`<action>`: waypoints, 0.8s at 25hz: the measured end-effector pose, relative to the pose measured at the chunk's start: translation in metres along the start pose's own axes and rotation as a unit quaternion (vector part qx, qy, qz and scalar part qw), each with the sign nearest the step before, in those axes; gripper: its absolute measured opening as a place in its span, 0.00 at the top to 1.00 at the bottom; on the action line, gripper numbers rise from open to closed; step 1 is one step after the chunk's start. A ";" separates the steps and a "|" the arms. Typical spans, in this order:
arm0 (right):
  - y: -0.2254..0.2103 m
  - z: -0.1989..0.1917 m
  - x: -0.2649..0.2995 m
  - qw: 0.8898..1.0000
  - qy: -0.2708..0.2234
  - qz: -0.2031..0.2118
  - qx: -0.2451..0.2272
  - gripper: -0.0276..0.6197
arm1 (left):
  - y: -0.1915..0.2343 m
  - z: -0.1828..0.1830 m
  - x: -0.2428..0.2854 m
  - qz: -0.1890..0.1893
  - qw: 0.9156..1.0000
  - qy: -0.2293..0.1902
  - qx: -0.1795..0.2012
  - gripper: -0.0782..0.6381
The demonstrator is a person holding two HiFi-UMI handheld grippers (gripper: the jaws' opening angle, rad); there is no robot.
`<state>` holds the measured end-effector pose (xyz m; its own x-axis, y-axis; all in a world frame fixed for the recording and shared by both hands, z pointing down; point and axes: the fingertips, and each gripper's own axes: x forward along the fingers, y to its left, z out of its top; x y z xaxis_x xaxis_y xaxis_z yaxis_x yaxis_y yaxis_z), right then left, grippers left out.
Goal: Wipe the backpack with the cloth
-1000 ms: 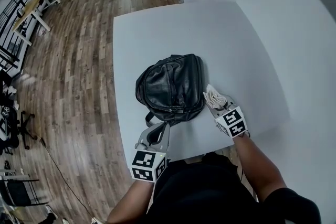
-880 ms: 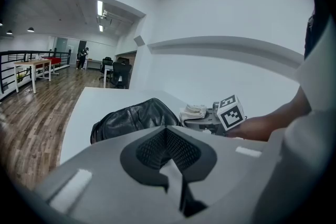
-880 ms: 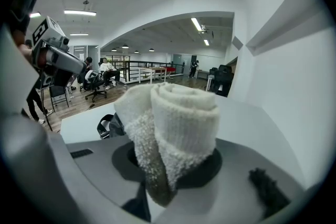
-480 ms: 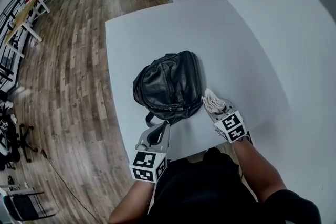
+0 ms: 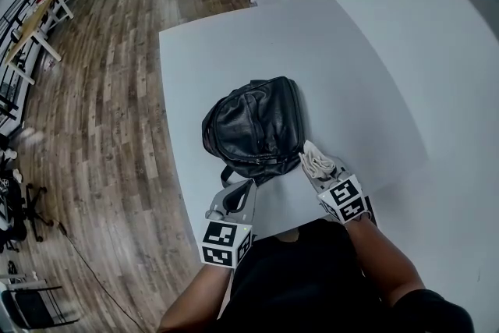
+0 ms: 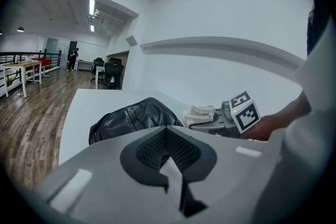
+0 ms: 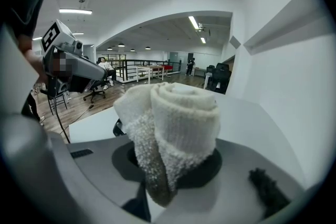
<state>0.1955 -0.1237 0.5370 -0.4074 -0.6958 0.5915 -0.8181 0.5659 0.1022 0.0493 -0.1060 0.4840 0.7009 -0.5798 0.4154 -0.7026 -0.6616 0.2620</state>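
1. The black leather backpack [image 5: 253, 129] is lying flat at the centre of the head view, on the white bench [image 5: 234, 51], with its straps trailing toward the lower edge of the frame.
2. The right hand-held gripper [image 5: 317, 169] is sitting at lower right of centre, clamping a rolled cream cloth [image 5: 313, 158] between its jaws. In the right gripper view the roll is filling the gap and standing proud of the jaw tips.
3. The cloth is lying just beside the backpack's lower right edge. Whether it is touching the leather cannot be told from these views.
4. The left hand-held gripper [image 5: 238, 195] is hovering at lower centre, near the straps. Its jaws are pressed together on nothing, and the left gripper view is showing only the bench and the bag beyond them.
5. Judging from this, the step in hand is bringing the cloth to the bag, and the wiping itself is looking barely begun or about to begin.
6. The next move is calling for the cloth to be carried up and left onto the leather, pressed down lightly, and swept across the top panel.
7. The soft bag may be sliding under the stroke, so the left hand-held gripper is likely needed to steady it at the strap end.
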 end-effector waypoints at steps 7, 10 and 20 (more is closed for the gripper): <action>0.007 0.018 -0.008 1.000 -0.016 0.015 0.009 0.82 | 0.001 0.003 -0.001 0.000 1.000 -0.005 -0.001 0.88; 0.010 0.023 -0.009 0.999 -0.020 0.024 0.018 0.82 | 0.004 0.004 -0.004 0.007 1.000 -0.009 -0.006 0.88; 0.002 0.041 -0.017 0.998 -0.044 0.040 0.032 0.82 | 0.016 -0.007 -0.001 0.028 1.000 -0.008 -0.013 0.88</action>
<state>0.1837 -0.1288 0.4950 -0.5042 -0.6868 0.5235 -0.8048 0.5936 0.0035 0.0363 -0.1123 0.4940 0.6626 -0.6228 0.4160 -0.7431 -0.6159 0.2616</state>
